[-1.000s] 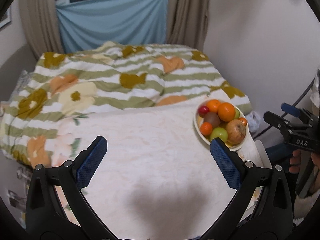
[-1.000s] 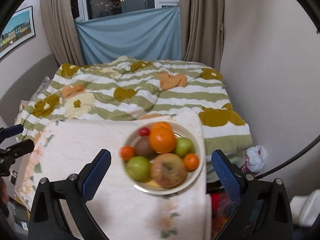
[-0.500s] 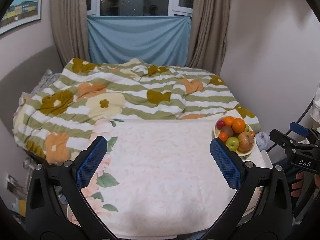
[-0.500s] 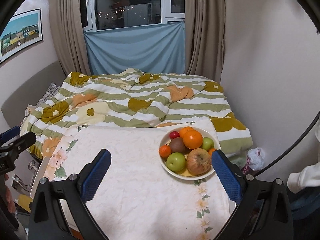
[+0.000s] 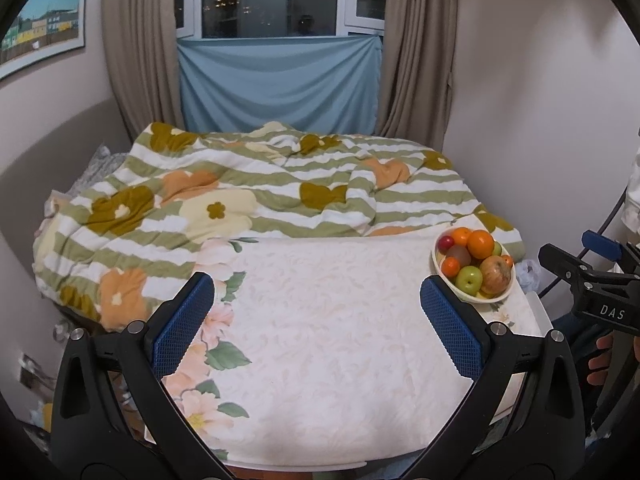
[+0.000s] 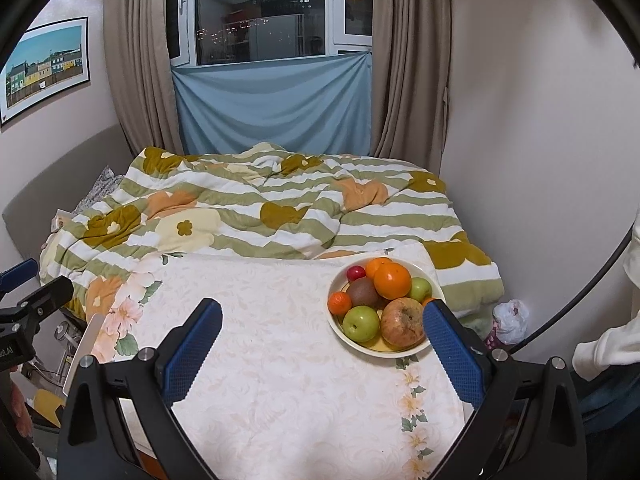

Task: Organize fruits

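A cream bowl [image 6: 434, 280] full of fruit sits at the right side of a table with a floral cloth [image 6: 280, 360]. It holds a large orange [image 6: 392, 280], a green apple [image 6: 361, 323], a reddish apple [image 6: 402, 326], a kiwi [image 6: 362, 292], a small red fruit [image 6: 355, 273] and small tangerines. The bowl also shows in the left wrist view [image 5: 444, 280] at the table's far right. My right gripper [image 6: 320, 356] is open and empty, low over the table, its right finger next to the bowl. My left gripper [image 5: 318, 326] is open and empty over the table's middle.
A bed with a striped flower quilt [image 6: 260, 208] lies behind the table. A window with curtains and a blue cloth [image 6: 272, 108] is at the back. A white plastic bag [image 6: 508, 320] lies on the floor by the right wall. The table's edges are near on both sides.
Both grippers have pulled back and tilted up, so the bowl looks smaller and farther and the window shows. Both stay open and empty.
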The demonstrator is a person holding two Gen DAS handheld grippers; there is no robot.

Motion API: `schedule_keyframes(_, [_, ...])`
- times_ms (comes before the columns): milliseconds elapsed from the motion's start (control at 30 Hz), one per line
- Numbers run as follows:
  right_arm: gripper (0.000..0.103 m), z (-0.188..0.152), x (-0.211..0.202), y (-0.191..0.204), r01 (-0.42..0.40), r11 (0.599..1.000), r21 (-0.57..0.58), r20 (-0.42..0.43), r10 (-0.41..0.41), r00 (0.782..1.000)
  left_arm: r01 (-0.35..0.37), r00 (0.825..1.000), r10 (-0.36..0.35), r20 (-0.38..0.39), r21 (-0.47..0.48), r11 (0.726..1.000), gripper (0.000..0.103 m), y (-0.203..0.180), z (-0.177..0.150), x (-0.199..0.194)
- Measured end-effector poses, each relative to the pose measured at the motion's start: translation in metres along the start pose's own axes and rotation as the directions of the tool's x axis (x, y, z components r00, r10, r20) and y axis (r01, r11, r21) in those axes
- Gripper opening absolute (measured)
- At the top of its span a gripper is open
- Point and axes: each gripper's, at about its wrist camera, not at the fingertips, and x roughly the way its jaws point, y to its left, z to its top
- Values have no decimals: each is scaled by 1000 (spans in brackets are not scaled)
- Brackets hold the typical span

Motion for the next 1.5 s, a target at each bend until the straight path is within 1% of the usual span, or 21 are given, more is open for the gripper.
schedule_keyframes(433, [100, 2, 2, -1, 7, 1000, 3, -4, -7, 1000, 2, 1000, -2, 10, 1, 1000, 103, -1, 5, 0])
schedule_keyframes(1500, [100, 3, 3, -1, 11, 1000, 5, -5, -11, 1000, 0, 1000, -1, 6, 9, 1000, 103, 3, 11, 6])
